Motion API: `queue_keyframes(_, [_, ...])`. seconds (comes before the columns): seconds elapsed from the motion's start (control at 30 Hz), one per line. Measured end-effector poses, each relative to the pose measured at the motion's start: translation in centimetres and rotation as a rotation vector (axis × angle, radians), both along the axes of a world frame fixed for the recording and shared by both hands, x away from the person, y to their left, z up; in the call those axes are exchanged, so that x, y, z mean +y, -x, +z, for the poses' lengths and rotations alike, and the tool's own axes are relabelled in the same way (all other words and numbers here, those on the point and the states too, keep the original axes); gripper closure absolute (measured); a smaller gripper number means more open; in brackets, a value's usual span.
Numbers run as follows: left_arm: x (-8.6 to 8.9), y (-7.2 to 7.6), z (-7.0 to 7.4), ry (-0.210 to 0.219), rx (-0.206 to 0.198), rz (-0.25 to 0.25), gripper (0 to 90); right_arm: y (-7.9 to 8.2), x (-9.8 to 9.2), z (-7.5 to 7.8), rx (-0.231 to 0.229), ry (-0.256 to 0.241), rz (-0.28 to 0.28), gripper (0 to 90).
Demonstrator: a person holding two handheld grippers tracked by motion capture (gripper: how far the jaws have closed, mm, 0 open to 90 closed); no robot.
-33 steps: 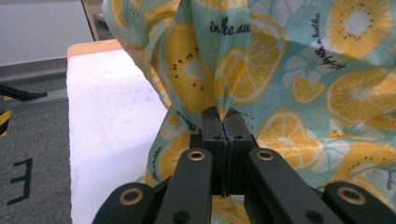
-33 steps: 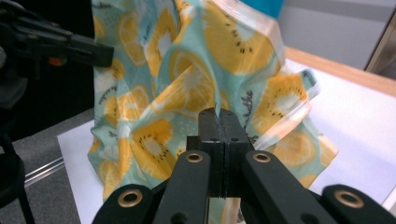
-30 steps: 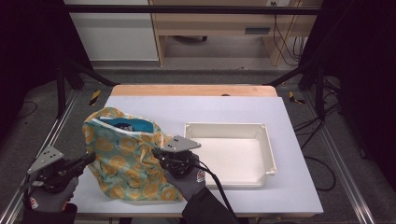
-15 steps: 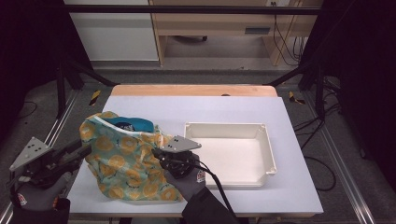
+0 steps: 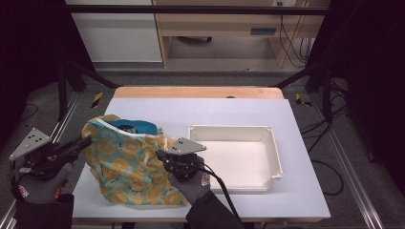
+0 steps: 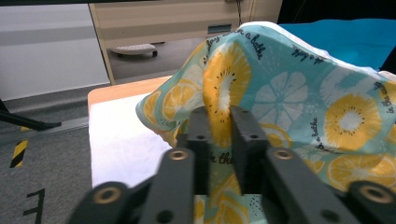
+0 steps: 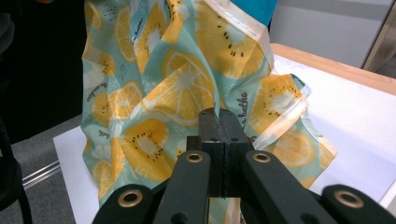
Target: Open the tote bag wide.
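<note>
A teal cloth bag [image 5: 126, 167] printed with yellow citrus slices stands crumpled on the left of the white table [image 5: 200, 112]. Something blue [image 5: 133, 126] shows in its open top. My left gripper [image 5: 88, 139] is shut on the bag's left edge, and the left gripper view shows a fold of the fabric [image 6: 289, 93] pinched between the jaws of that gripper [image 6: 219, 126]. At the bag's right edge, near the clear seam strip, my right gripper [image 5: 160, 155] is shut on the cloth [image 7: 173, 93], its jaws [image 7: 218, 114] pressed tight together.
A shallow white tray [image 5: 274, 143] lies right of the bag, close to my right hand. A wooden strip [image 5: 196, 92] borders the table's far edge. Dark frame legs and cables stand on the floor around the table.
My left gripper has shifted left and a little farther from me, drawing the bag's left edge out so the bag sits lower and wider. The right gripper has barely moved.
</note>
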State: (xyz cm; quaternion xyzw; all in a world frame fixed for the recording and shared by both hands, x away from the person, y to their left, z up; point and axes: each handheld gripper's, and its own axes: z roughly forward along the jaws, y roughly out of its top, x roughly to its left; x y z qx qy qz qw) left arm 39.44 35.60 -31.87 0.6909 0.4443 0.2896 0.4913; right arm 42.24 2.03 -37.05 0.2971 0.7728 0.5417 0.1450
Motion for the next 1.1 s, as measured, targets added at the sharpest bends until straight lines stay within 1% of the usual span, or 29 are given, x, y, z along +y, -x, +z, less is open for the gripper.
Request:
queue_keyframes(0.07, [0.2,0.3,-0.1,0.001,-0.006,0.003,86.2,0.1,0.1,0.1,-0.003,0.001,0.001,90.0])
queue_keyframes(0.13, [0.4,0.5,-0.1,0.005,-0.009,0.006,88.7,0.1,0.3,0.3,-0.009,-0.003,0.003,90.0])
queue_keyframes(0.33, [1.0,1.0,-0.5,0.009,-0.009,0.016,89.6,0.2,0.6,0.9,-0.024,-0.013,0.005,90.0])
queue_keyframes(0.47, [1.8,1.9,-0.7,0.027,-0.017,0.026,89.6,0.2,1.0,1.1,-0.030,-0.014,0.011,90.0])
queue_keyframes(0.63, [1.9,2.8,-1.1,0.018,-0.021,0.032,89.6,0.4,1.1,1.1,-0.031,-0.010,0.013,90.0])
queue_keyframes(0.77, [1.8,3.0,-1.5,0.005,-0.012,0.029,89.6,0.4,0.8,0.9,-0.029,-0.012,0.011,90.0])
queue_keyframes(0.8, [1.7,3.1,-1.7,0.006,-0.007,0.030,89.6,0.4,0.5,0.7,-0.024,-0.015,0.006,90.0])
queue_keyframes(0.9, [1.4,3.2,-2.6,-0.015,0.018,0.023,89.6,0.4,0.2,0.4,-0.015,-0.014,-0.002,90.0])
queue_keyframes(0.93, [1.4,3.1,-3.0,-0.015,0.030,0.017,89.6,0.4,0.2,0.3,-0.013,-0.014,-0.002,90.0])
queue_keyframes(1.03, [1.2,3.0,-3.7,-0.013,0.046,0.003,89.6,0.5,0.0,-0.2,-0.004,-0.012,-0.004,90.0])
queue_keyframes(1.07, [1.2,3.0,-3.7,-0.013,0.046,0.003,89.5,0.6,-0.1,-0.4,-0.003,-0.010,-0.005,90.0])
queue_keyframes(1.1, [1.1,3.0,-4.0,-0.014,0.055,0.000,89.5,0.6,-0.2,-0.6,-0.001,-0.005,-0.007,90.0])
